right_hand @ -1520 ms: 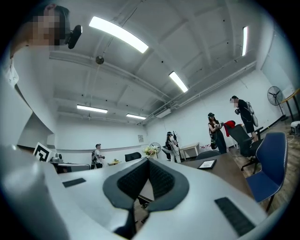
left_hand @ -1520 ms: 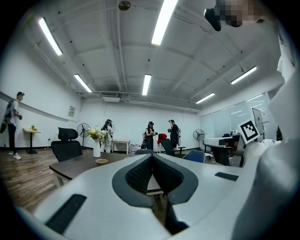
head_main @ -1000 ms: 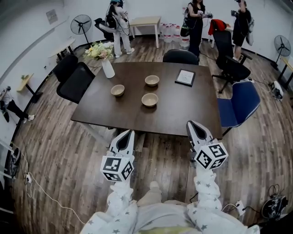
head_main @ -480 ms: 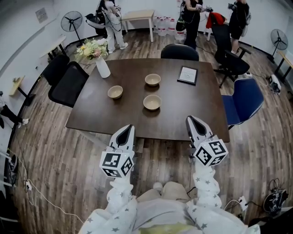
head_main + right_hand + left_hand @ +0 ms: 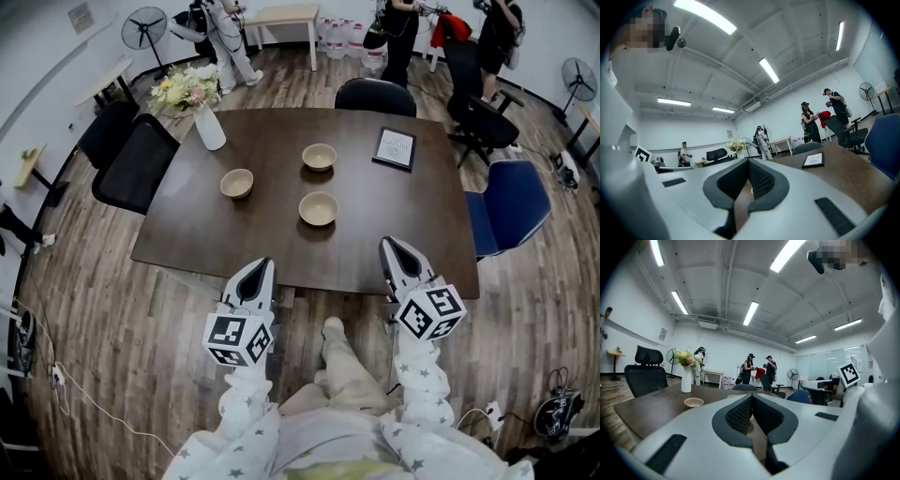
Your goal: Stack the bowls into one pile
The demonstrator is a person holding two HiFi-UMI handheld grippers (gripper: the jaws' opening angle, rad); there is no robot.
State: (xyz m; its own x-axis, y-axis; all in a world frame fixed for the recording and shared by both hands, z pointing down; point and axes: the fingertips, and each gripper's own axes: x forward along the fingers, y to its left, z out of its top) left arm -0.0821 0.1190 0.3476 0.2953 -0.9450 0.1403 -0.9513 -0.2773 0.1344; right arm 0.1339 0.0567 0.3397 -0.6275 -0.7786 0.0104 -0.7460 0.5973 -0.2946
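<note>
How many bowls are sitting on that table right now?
3, all on the table, none stacked. The left bowl sits toward the vase, the far bowl mid-table, and the near bowl closest to the person. None looks hidden.

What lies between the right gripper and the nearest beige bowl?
Only bare dark brown tabletop, seen in the head view, separates the right gripper from the nearest round beige bowl.

Closed tool (image 5: 751, 397) before table (image 5: 650, 406) with bowl (image 5: 693, 402)
</note>
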